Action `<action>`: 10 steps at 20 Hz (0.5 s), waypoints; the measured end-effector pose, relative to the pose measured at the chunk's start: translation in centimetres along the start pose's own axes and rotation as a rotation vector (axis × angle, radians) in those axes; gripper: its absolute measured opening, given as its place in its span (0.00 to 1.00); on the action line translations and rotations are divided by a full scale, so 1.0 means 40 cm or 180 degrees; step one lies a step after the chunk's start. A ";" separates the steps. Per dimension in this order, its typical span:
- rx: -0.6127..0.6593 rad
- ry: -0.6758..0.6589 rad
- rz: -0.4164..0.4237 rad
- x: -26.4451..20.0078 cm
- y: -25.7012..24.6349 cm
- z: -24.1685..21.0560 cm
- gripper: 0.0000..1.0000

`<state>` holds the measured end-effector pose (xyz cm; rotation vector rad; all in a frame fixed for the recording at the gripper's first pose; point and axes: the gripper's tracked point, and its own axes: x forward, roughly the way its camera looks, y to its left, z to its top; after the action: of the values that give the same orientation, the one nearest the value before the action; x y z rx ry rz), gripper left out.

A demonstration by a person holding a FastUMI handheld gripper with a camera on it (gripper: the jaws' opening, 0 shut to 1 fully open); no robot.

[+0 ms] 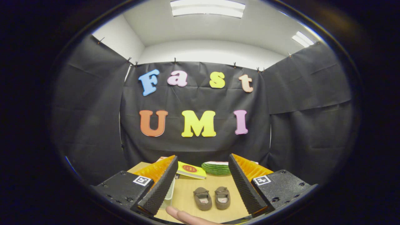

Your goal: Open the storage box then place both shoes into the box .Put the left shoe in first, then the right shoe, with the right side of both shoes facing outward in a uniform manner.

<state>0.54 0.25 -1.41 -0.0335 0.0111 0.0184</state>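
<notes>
Table (187,190) is carrying everything, wooden top, booth cloth standing behind its far edge. Gripper (201,187) is hovering above the near edge, fingers spread wide, gripping nothing. Stack of green plates (216,168) is sitting at the far edge, just beside the right finger. Yellow book (191,170) is lying at the far edge, left of the plates. Clear container (169,191) is peeking out beside the left finger; likely the storage box, mostly hidden, can't tell if the lid is on. Pair of brown shoes (211,197) is sitting side by side mid-table between the fingers, openings showing, toes pointing away. A person's fingers (184,215) are poking in at the near edge.

Step looks like the very start: box opening not yet done, shoes untouched. Next move is calling for swinging left and down to the box lid before any shoe grab.
</notes>
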 end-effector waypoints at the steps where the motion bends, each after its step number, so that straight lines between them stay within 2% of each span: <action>1: -0.0012 0.0029 -0.0008 0.012 0.002 -0.013 1.00; 5: -0.0127 0.0290 0.0007 0.090 0.017 -0.102 1.00; 10: 0.0071 0.0778 0.0191 0.215 0.047 -0.229 1.00</action>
<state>9.00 1.98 -10.74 -0.0128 0.2566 0.0740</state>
